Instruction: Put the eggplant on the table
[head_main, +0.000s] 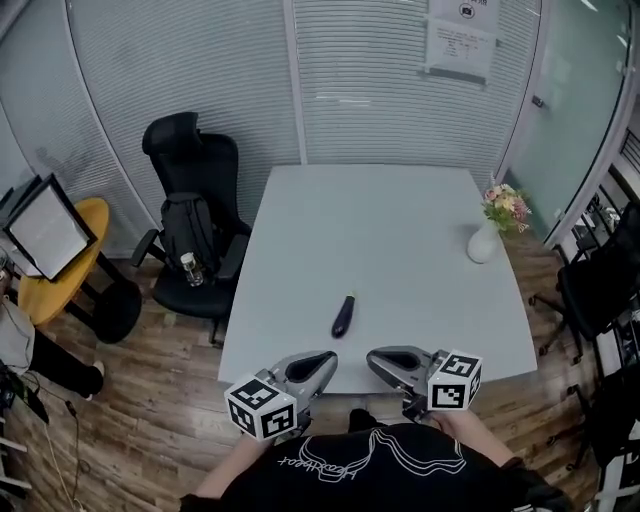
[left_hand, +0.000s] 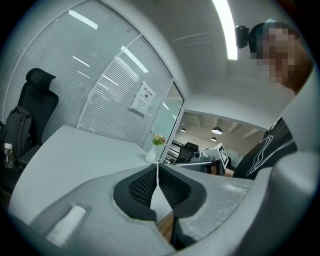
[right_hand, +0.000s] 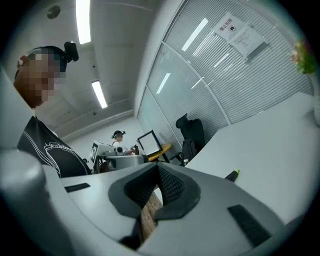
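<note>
Left gripper (head_main: 330, 357), right gripper (head_main: 372, 358), both closed, at table (head_main: 400, 250) edge, eggplant (head_main: 343, 315) beyond

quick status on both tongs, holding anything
Left tongs: closed, holding nothing.
Right tongs: closed, holding nothing.

The eggplant (head_main: 343, 316) is slender, long and dark purple, almost black, with a glossy skin. It lies flat on its side on the pale grey surface (head_main: 400, 230), near the front edge and a little left of the middle. Its thicker end points toward the person. Its narrow stem end points away, and in the right gripper view that tip (right_hand: 233, 174) shows green.
</note>
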